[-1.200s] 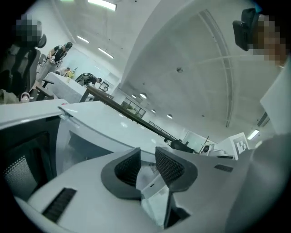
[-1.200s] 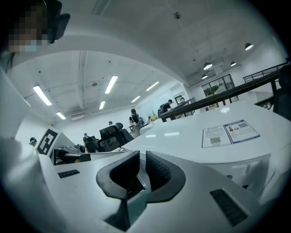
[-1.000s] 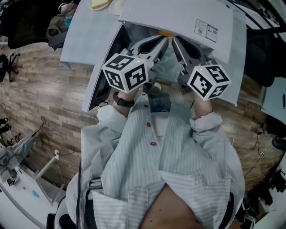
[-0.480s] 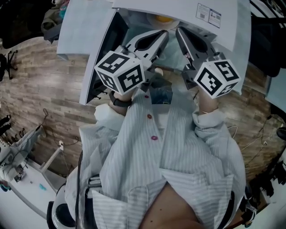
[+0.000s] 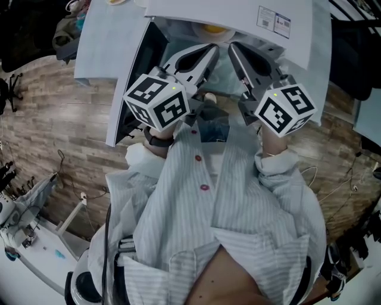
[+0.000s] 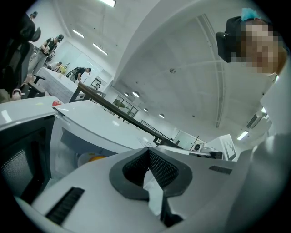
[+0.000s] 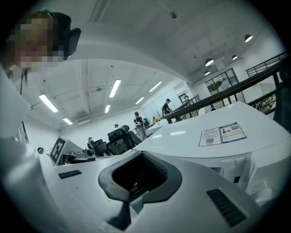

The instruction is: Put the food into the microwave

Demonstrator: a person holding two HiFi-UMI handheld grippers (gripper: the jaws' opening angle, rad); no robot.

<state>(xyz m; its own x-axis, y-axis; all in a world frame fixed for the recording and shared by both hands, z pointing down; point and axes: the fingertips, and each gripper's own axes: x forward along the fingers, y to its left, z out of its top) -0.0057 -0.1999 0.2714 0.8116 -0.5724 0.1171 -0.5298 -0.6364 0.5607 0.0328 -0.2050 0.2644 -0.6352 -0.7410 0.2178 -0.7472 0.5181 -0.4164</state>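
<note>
The white microwave (image 5: 238, 13) stands with its door (image 5: 128, 77) swung open to the left. Inside it sits a white bowl of yellow food (image 5: 213, 27), which also shows deep in the cavity in the left gripper view as the bowl of food (image 6: 90, 159). My left gripper (image 5: 214, 49) and right gripper (image 5: 232, 47) point side by side at the opening, just short of the bowl. Both are shut with nothing between the pads. In their own views the left gripper (image 6: 148, 150) and the right gripper (image 7: 142, 154) have their jaws pressed together.
A label sticker (image 5: 274, 24) lies on the microwave's top, also seen as the sticker (image 7: 223, 134). The open door blocks the left side. Wood floor (image 5: 53, 137) surrounds the stand, with cables and a white table (image 5: 30, 238) at lower left. People stand far off in the room.
The head view has tilted a little, so the microwave sits higher in the picture. Both grippers stay before the opening. Nothing was picked up or let go.
</note>
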